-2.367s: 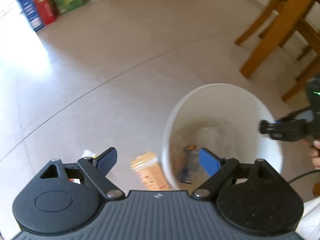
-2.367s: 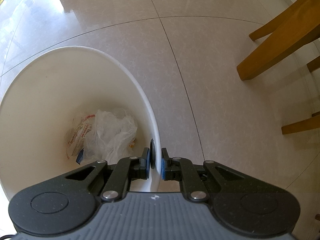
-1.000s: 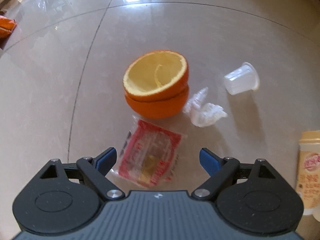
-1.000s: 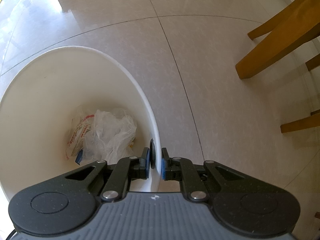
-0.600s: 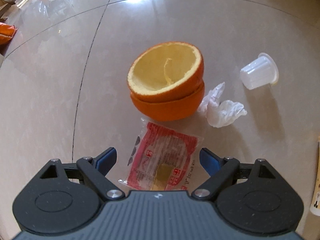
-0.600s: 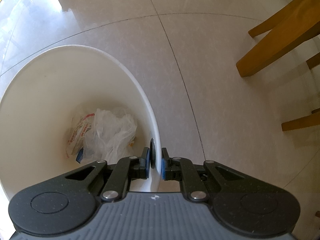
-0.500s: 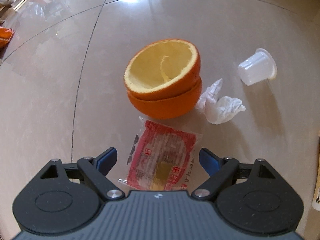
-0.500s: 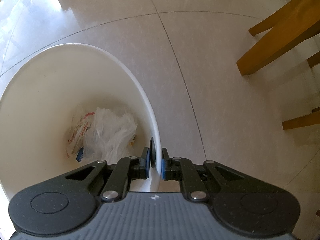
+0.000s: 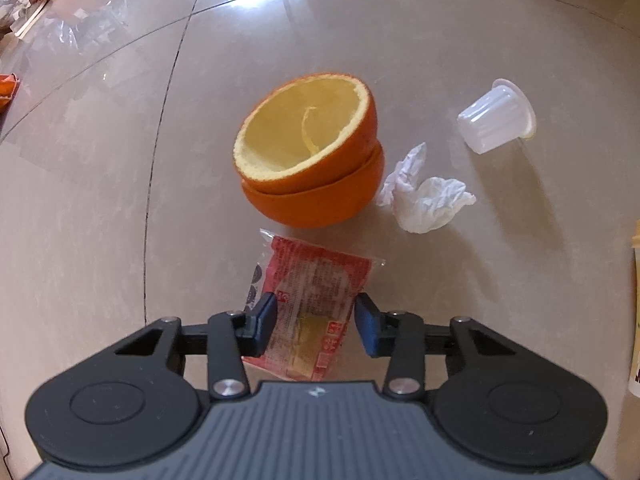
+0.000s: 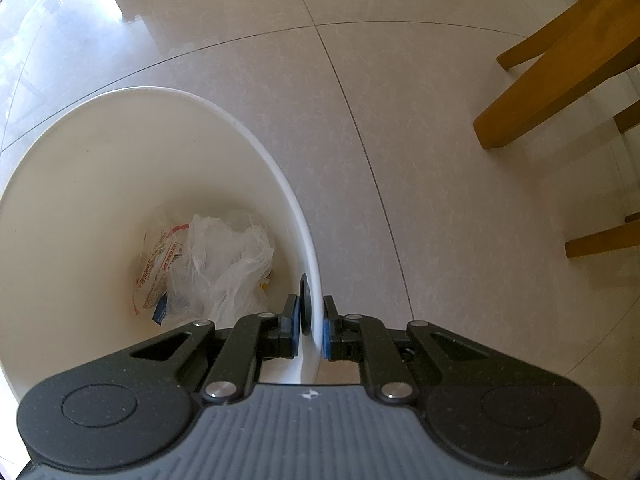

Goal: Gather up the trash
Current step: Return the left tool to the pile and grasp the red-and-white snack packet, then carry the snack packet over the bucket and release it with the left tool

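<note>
Left gripper (image 9: pixel 316 322): pointed steeply down at the tiled floor (image 9: pixel 440 48), jaws closing, blue pads at either side edge of the red snack wrapper (image 9: pixel 316 300); the left pad overlapped the wrapper's clear margin, the right pad stood at its right edge, and whether either pad pressed yet could not be told. The wrapper lay flat, its far end just short of the two stacked orange peel halves (image 9: pixel 312 168), hollow side up. A crumpled white tissue (image 9: pixel 426 196) lay just right of the peels, near but apart from the wrapper. A clear plastic cup (image 9: pixel 496 120) lay on its side farther right, well apart from the tissue. A cream-coloured cup (image 9: pixel 636 300) was cut off by the right frame edge. Bare tile lay open to the left of the wrapper and beyond the peels; a grout line ran down the left side. Right wrist view: right gripper (image 10: pixel 311 330) was pinched on the rim of the white trash bin (image 10: pixel 100 152), one pad inside the wall, one outside. In the bin's bottom lay a crumpled clear plastic bag (image 10: pixel 228 260) and a printed wrapper (image 10: pixel 160 264). Open tile stretched right of the bin up to the wooden furniture legs (image 10: pixel 540 80), well apart from the rim.
</note>
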